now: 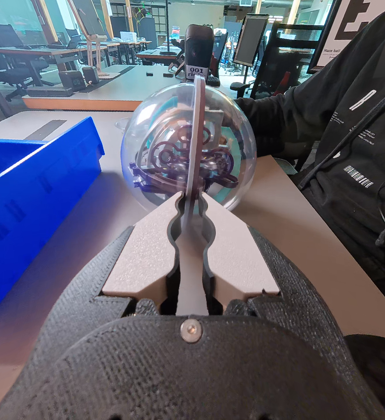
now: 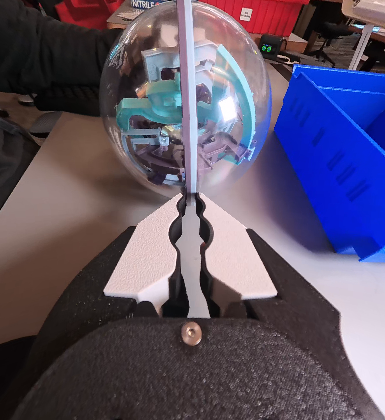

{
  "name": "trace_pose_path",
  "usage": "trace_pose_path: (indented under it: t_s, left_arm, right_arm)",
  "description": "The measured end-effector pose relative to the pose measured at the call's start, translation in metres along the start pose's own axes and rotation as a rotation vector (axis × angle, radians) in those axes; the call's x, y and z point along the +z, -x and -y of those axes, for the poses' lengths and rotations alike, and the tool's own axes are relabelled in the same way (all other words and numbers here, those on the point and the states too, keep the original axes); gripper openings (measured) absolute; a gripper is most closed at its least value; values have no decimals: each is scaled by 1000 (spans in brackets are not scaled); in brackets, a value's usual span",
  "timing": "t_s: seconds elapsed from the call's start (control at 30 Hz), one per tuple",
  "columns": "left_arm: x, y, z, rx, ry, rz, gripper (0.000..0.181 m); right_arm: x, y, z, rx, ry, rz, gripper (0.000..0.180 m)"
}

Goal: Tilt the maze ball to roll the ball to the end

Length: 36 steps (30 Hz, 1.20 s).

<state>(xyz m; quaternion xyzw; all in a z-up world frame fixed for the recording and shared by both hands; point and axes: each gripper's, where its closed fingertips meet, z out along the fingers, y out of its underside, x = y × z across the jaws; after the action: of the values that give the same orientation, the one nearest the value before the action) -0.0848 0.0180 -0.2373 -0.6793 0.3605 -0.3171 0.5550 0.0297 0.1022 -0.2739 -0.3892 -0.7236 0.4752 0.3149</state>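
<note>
Maze ball [image 1: 188,147] held up off the table [image 1: 300,216] between both grippers, each nipping the flat grey rim [image 1: 195,141] that runs around the sphere's seam. Left gripper [image 1: 192,195]: jaws nearly closed, tips clamped on the rim's near edge. Right gripper [image 2: 190,196]: same, jaws nearly closed on the rim from the opposite side; in the left view its black body shows behind the ball, with a white printed label on it. Rim stands vertical in both views. Shell is clear; inside are teal, grey and purple tracks. Small silver ball [image 2: 164,141] sits on a grey track left of the rim in the right view, low of centre. Blue bin [image 1: 27,193] rests on the table, just beside the ball, not touching it. Person in a black hoodie [image 1: 357,147] with white printed text sits on the ball's other side. Behind the ball in the right view: red crate [image 2: 266,16] with a white label, a box with printed lettering. Poster [image 1: 346,34] with large black lettering stands behind the hoodie.
</note>
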Motion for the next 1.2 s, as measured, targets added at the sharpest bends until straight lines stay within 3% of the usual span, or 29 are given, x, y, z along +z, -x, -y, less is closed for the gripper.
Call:
trace_pose_path:
  t_s: [0.13, 0.23, 0.47, 0.73, 1.2]
  left_arm:
    - [0, 4, 3, 25, -2, 40, 16]
    - [0, 3, 3, 46, -1, 41, 7]
    - [-1, 5, 19, 122, -52, 97, 7]
    - [-8, 3, 40, 164, -102, 126, 7]
    - [-33, -1, 106, 279, -266, 210, 7]
  right_arm:
    - [-2, -4, 3, -21, -14, -33, 6]
    - [-2, -7, 3, -53, -7, -58, 6]
    - [0, -8, 5, -106, -14, -96, 6]
    - [-21, -13, 50, -97, -182, -135, 6]
    - [-41, -22, 137, -283, -210, -173, 6]
